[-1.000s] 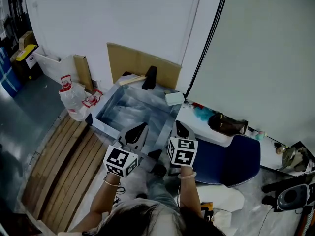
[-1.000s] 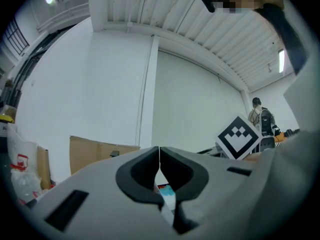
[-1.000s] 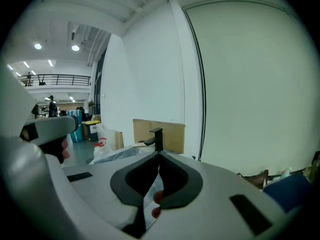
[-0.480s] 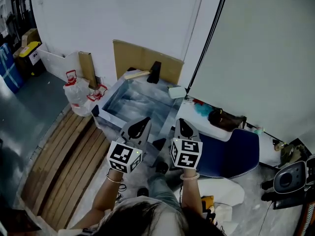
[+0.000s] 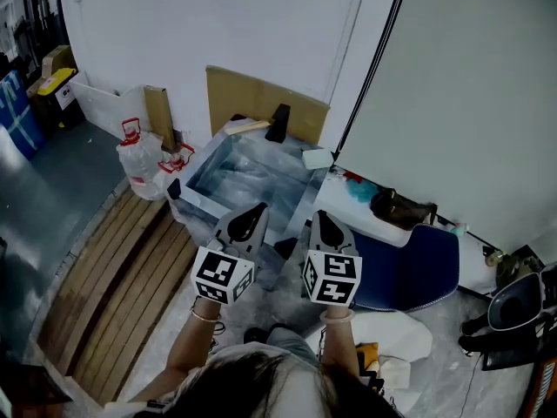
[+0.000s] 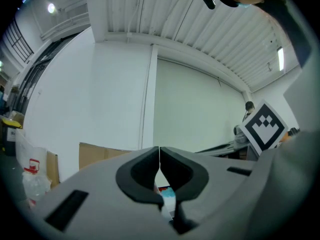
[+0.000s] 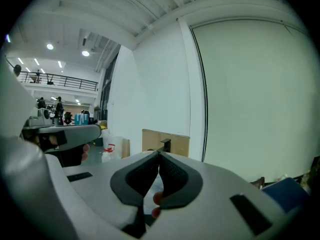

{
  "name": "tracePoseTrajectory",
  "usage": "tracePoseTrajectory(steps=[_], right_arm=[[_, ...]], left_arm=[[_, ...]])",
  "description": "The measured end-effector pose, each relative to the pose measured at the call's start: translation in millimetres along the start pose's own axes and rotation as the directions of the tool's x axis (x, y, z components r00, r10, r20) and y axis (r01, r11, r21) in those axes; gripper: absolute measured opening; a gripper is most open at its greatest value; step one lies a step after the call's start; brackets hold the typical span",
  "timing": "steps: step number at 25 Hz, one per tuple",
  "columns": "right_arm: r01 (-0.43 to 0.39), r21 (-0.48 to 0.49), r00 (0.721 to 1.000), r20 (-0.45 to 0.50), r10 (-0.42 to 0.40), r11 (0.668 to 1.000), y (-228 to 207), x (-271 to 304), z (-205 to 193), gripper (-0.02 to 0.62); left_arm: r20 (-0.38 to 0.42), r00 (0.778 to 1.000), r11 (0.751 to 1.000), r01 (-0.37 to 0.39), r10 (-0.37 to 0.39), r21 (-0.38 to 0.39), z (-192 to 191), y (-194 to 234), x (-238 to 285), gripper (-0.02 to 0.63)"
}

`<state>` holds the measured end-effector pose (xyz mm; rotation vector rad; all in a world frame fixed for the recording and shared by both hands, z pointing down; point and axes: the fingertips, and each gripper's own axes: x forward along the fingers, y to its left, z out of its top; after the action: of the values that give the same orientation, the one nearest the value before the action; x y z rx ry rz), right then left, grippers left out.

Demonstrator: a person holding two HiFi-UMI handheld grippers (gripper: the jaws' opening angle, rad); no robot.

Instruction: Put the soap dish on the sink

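Note:
The metal sink [image 5: 202, 201] stands against the wall with a black faucet [image 5: 279, 122] at its back. A pale rectangular soap dish [image 5: 318, 158] lies at the sink's back right corner, on its rim. My left gripper [image 5: 255, 210] hovers over the sink's front edge, shut with nothing in it. My right gripper [image 5: 320, 219] is held beside it over the sink's front right corner, also shut and empty. In the left gripper view the left gripper [image 6: 159, 156] shows its jaws pressed together. The right gripper [image 7: 159, 156] looks the same in its own view.
Brown cardboard [image 5: 261, 103] leans behind the sink. Plastic bottles [image 5: 144, 165] stand to its left beside wooden floor slats [image 5: 113, 286]. To the right, a white counter [image 5: 383, 232] carries a dark bag [image 5: 402, 209] and a teal item [image 5: 359, 194], next to a blue chair [image 5: 409, 273].
The head view has shifted slightly, so the sink sits a little higher and to the right. Both grippers stay shut and side by side before the sink.

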<state>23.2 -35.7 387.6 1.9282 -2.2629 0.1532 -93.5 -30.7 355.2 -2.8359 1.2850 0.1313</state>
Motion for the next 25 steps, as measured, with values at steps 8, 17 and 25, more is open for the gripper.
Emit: tracePoseTrajectory(steps=[8,17,25], right_arm=[[-0.004,-0.029,0.998,0.060,0.006,1.000,-2,-10,18,0.026],[-0.036,-0.081,0.995,0.094,0.044,0.996,-13,-19,30,0.026],[-0.059,-0.114,0.991,0.110,0.072,0.992,-32,-26,31,0.026]], left_arm=[[-0.016,1.000,1.000,-0.024,0.024,0.004,3,-2,1,0.009],[-0.037,0.998,0.999,-0.046,0.046,-0.004,4,-13,14,0.009],[-0.047,0.997,0.998,-0.060,0.060,-0.002,1,-34,30,0.011]])
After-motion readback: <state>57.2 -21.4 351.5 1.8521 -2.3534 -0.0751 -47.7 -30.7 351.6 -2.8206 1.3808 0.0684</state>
